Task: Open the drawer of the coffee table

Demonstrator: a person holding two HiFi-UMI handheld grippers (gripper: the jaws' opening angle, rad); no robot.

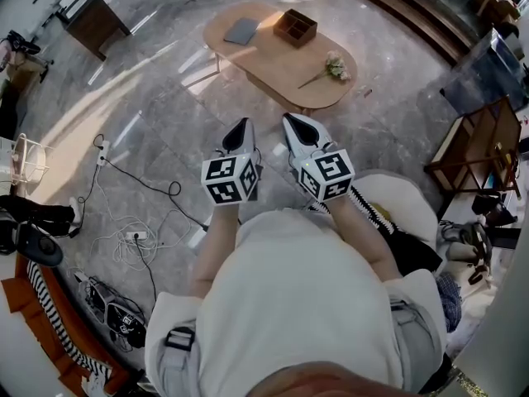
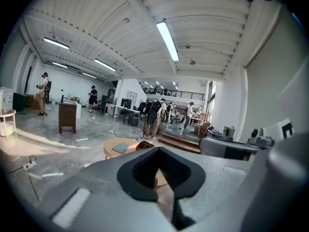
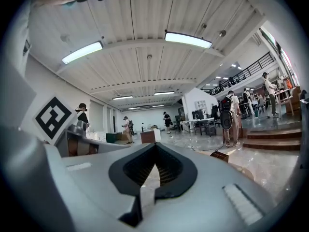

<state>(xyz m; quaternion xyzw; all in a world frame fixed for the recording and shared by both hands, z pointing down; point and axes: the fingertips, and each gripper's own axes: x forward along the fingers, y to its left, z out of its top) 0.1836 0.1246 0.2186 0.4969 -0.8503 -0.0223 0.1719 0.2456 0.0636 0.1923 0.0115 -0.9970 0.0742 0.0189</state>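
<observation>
Task not yet begun: a person stands on the marble floor [image 1: 157, 114], well apart from the oval coffee table [image 1: 306, 98]. The left hand-held gripper [image 1: 240, 129] and right hand-held gripper [image 1: 293, 122] are both clenched on nothing and held side by side at waist height. No drawer is seen in any view; it may sit under the worktop [image 1: 277, 60], so the whole approach, grasp and pull remain.

The head view alone shows the tabletop laid out with a grey slab [image 1: 241, 31], a wooden box [image 1: 295, 27] and flowers [image 1: 335, 67]. The left gripper view frames the table straight ahead beyond its closed jaws. The right gripper view catches only the box at its edge, with distant people beyond.
</observation>
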